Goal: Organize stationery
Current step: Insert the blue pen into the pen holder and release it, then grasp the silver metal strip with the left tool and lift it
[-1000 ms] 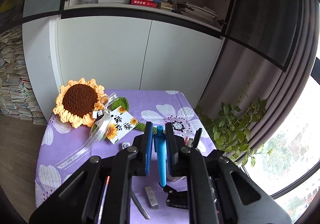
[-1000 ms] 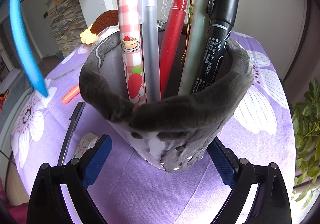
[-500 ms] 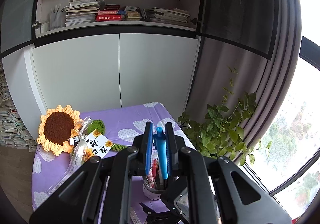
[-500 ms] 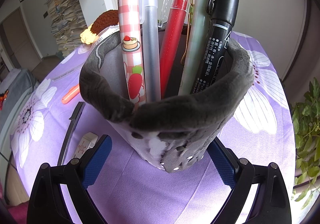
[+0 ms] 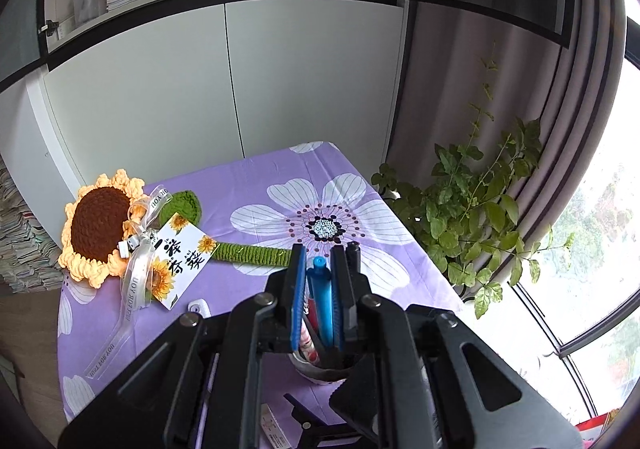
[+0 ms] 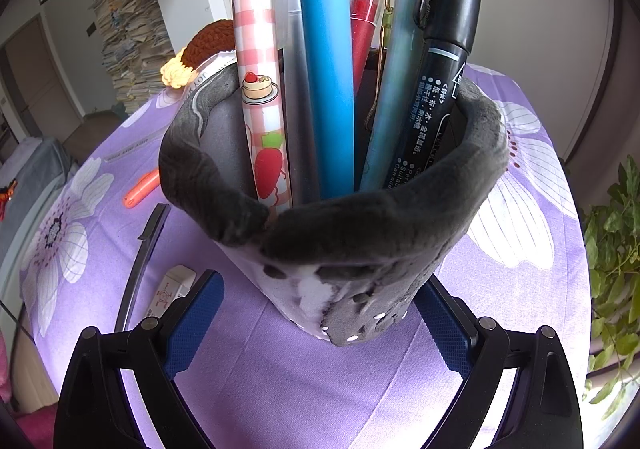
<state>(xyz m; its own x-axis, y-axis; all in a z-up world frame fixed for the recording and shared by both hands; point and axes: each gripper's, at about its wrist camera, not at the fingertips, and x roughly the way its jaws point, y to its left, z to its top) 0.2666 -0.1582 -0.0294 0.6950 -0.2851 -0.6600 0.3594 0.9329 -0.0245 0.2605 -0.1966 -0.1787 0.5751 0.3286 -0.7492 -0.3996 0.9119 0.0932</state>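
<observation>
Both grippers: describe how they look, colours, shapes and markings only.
The left gripper has a matte black angular frame with triangular cut-outs, silver pivot screws and blue textured pads on its fingers. The right gripper is the same build: black linkage arms, silver screws, blue knurled pads. No cables, markings or sleeves show.

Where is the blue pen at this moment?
The blue pen stands in the grey pen holder, between the frosted grey pen and the red pen, with the left hand-held gripper shut on it.

purple floral table [image 5: 280, 177], sunflower [image 5: 100, 227], pen holder [image 6: 360, 233]
</observation>
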